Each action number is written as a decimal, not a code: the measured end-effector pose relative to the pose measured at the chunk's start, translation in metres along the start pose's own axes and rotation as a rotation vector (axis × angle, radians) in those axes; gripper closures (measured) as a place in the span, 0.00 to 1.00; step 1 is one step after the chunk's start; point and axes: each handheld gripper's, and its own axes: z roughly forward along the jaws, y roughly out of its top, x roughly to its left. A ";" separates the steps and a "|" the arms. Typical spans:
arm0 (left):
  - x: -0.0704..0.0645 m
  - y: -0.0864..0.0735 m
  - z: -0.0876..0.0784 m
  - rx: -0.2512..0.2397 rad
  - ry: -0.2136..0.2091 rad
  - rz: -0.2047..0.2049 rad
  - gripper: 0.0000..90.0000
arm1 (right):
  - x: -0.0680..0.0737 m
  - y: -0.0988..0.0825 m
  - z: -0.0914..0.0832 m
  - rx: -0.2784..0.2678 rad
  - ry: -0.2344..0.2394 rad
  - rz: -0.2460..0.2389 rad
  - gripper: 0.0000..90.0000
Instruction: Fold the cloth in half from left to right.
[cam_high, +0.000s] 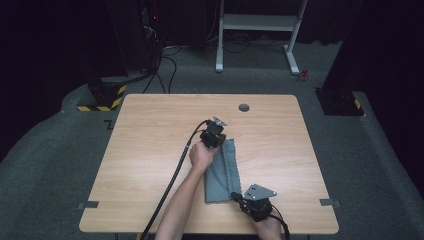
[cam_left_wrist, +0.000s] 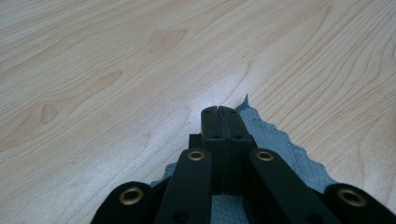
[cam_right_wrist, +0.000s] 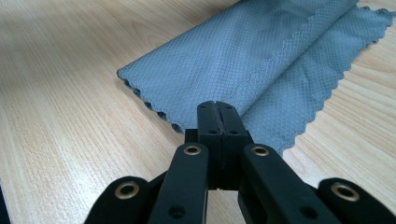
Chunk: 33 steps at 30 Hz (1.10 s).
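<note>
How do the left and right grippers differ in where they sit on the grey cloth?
The left gripper sits at the far end of the grey cloth; the right gripper sits at its near end. The left arm reaches far over the table; the right hand stays at its near edge. Both have their fingers shut at a cloth corner.

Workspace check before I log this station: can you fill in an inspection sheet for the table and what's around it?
Surface: wooden table, a round grommet hole near its far edge.
Job's things: grey cloth, folded lengthwise, scalloped edges.
Clutter: nothing seen.
Grippers: left gripper shut at the cloth's far end; right gripper shut at its near end.
Cables: black cable trails from the left gripper.
Surroundings: grey carpet, white desk frame, dark stands.
</note>
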 end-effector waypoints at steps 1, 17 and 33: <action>-0.001 0.000 0.001 0.003 -0.003 -0.006 1.00 | -0.001 0.000 -0.001 0.000 -0.001 0.000 1.00; -0.016 0.006 0.016 0.013 -0.006 0.019 1.00 | -0.008 -0.007 -0.006 0.041 -0.019 0.029 1.00; -0.007 -0.023 -0.037 -0.053 0.010 -0.044 0.54 | -0.030 0.009 -0.012 0.006 -0.074 0.046 0.89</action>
